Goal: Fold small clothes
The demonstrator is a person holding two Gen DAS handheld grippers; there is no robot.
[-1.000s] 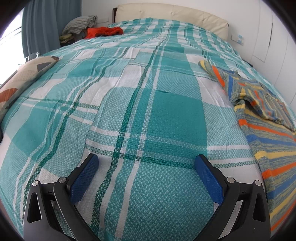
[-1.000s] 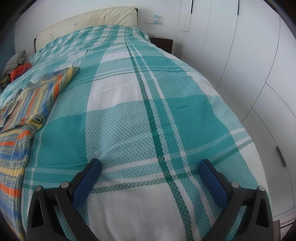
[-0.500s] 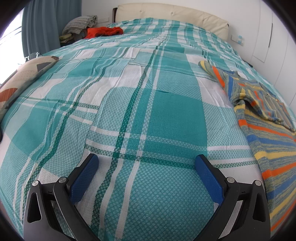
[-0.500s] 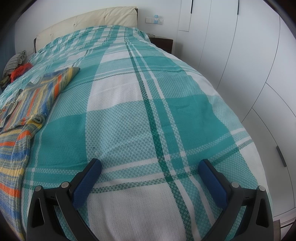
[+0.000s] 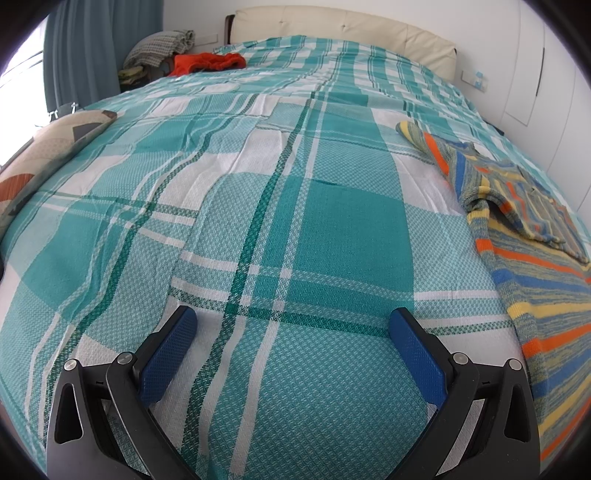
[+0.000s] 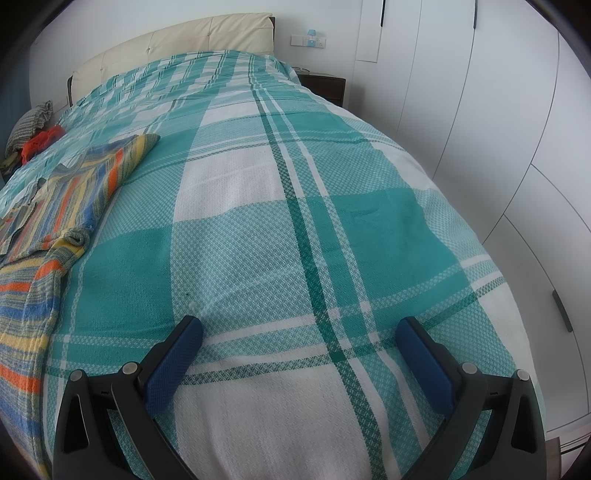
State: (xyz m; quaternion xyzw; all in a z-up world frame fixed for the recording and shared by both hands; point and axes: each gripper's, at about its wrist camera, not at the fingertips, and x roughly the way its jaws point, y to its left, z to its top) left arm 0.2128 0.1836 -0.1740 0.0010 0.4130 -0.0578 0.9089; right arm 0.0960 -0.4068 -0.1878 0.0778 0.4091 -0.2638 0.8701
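Ahead of both pairs of jaws stretches the bed (image 5: 295, 229), covered to the headboard (image 5: 343, 26) by a teal and white plaid spread; nothing on it has shifted in the last second. White wardrobe doors (image 6: 480, 122) stand to the right of the right gripper's jaws, unchanged.

Next in size, the striped knit garment (image 5: 546, 302) in orange, blue and yellow lies flat on the spread, right of the left gripper's jaws and left of the right gripper's, well apart from both. One sleeve reaches away toward the headboard. Its folds and outline match the earlier frames.

A patterned cushion (image 5: 40, 155) sits far left of the left jaws, at the bed's edge. An orange-red cloth (image 5: 207, 62) lies far ahead and left, near the headboard corner.

The left gripper (image 5: 291, 325) hangs just above the spread with its jaws spread wide and empty, exactly as before. The right gripper (image 6: 299, 332) does the same, jaws wide with only plaid between them, its view likewise unchanged.
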